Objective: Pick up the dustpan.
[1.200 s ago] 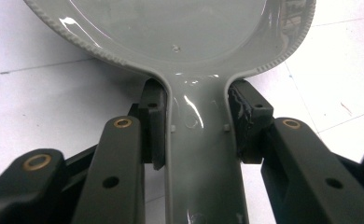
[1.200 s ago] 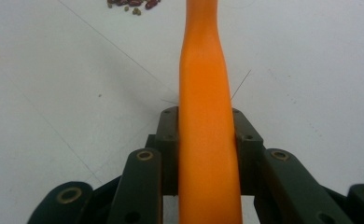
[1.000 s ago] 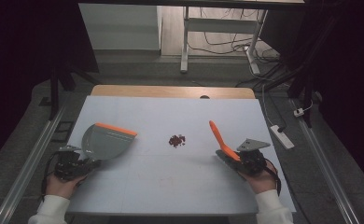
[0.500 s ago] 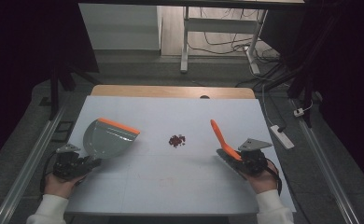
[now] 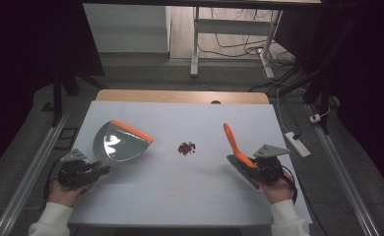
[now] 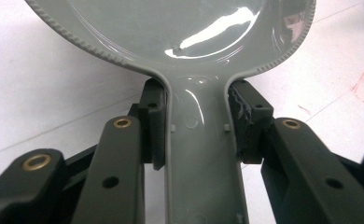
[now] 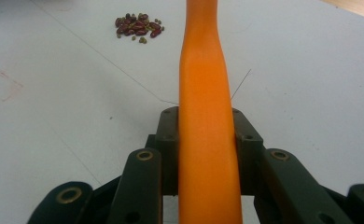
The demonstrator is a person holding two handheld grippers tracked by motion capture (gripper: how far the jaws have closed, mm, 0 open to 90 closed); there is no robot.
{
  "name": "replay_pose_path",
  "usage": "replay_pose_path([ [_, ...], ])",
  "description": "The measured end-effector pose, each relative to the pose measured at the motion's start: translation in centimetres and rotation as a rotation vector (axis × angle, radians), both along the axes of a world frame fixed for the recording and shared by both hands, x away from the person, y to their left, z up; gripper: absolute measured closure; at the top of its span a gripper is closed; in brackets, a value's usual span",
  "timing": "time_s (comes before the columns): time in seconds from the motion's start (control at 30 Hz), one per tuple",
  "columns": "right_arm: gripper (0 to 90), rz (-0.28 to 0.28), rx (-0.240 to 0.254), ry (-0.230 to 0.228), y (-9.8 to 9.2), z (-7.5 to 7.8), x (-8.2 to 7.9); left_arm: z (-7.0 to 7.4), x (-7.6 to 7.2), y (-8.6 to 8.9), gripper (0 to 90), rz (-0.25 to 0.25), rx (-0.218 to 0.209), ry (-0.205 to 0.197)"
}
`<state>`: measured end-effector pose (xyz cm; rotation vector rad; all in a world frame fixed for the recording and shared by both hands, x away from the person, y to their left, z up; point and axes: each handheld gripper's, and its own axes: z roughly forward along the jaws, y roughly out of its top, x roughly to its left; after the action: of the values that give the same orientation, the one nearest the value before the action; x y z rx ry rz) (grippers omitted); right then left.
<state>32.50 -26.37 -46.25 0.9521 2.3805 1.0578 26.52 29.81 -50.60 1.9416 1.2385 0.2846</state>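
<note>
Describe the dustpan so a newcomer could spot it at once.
On the white table, look to its left side, ahead of the left gripper, which clamps its handle. The dustpan is a glossy grey scoop with an orange front lip, unlike the all-orange brush handle opposite.

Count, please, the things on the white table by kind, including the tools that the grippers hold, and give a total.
Grey dustpan with orange edge, held in the left gripper: 1
Orange-handled brush, held in the right gripper: 1
Pile of dark red beans, between the two tools: 1
Total: 3
</note>
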Motion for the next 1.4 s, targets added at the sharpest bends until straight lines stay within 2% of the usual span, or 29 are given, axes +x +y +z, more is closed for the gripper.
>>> replay_pose_path([
  [0.27,70.6,-0.005,0.018,-0.002,0.4,0.2,0.6,0.3,0.6,0.3,62.2,-0.050,-0.009,-0.032],
  [0.53,70.5,-0.010,0.010,-0.017,0.5,0.4,0.3,0.8,0.6,-0.5,62.2,-0.108,-0.001,-0.050],
  [0.67,70.6,-0.017,-0.001,-0.021,0.3,0.3,0.3,1.1,0.3,-1.3,62.2,-0.132,0.019,-0.049],
  [1.0,70.6,-0.003,-0.003,-0.027,0.6,0.3,0.2,1.4,0.0,-2.7,62.1,-0.193,0.023,-0.047],
  [1.4,70.6,0.000,-0.008,-0.026,0.6,0.3,0.2,1.1,0.2,-4.5,62.1,-0.269,0.053,-0.015],
])
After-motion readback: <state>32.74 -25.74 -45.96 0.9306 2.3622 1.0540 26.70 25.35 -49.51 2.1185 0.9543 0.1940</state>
